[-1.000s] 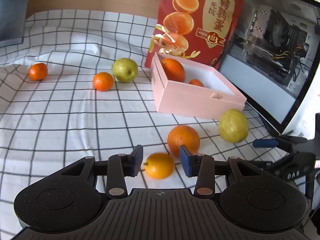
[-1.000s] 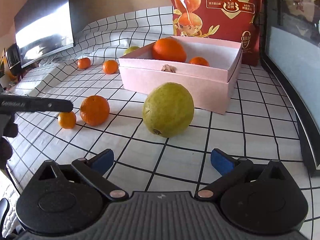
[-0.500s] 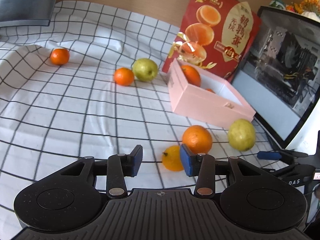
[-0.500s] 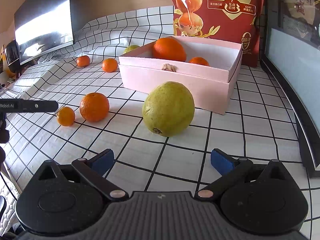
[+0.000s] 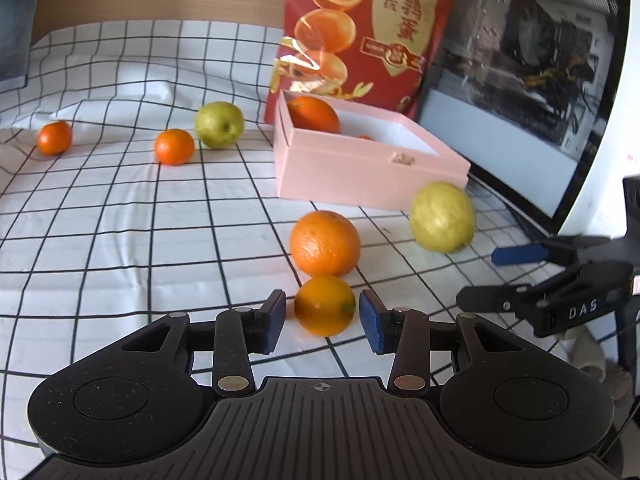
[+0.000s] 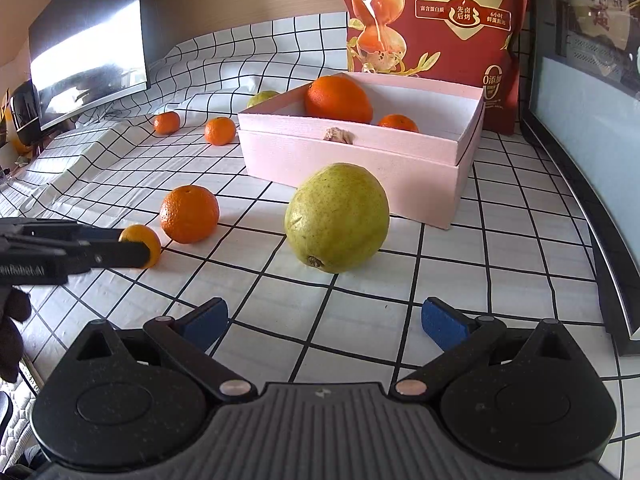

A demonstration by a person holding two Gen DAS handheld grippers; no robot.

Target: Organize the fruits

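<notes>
Left gripper (image 5: 322,322) partly spread, blue pads either side of a small yellow-orange citrus (image 5: 325,305) — a narrow gap shows on each side, pads not touching the fruit, nothing gripped. Fruit rests on the checked cloth (image 5: 120,220). Just beyond it, nearly touching, a larger orange (image 5: 325,242). Right gripper (image 6: 322,320) spread wide and holding nothing, low over the cloth, the yellow-green pear (image 6: 337,218) lying ahead of its fingers, well short of the pads. From the right wrist view the left gripper's finger crosses in front of the small citrus (image 6: 141,240) at the near left edge of the cloth. Pink box (image 5: 372,168) sits open toward the far right corner of the cloth, against a red snack bag (image 5: 360,36); inside, a big orange (image 6: 338,99) at its far left corner and a smaller mandarin (image 6: 398,123) beside it, rest of the box floor white and bare. Pear lies just off the box's near right corner, apart from the wall. Left of the box: a green apple (image 5: 219,125) and a mandarin (image 5: 174,147) close together, another mandarin (image 5: 55,137) well apart toward the far left edge. Dark monitor (image 5: 528,72) walls the right edge — tight there. Broad stretch of cloth, wrinkled, lies left of the left gripper.
</notes>
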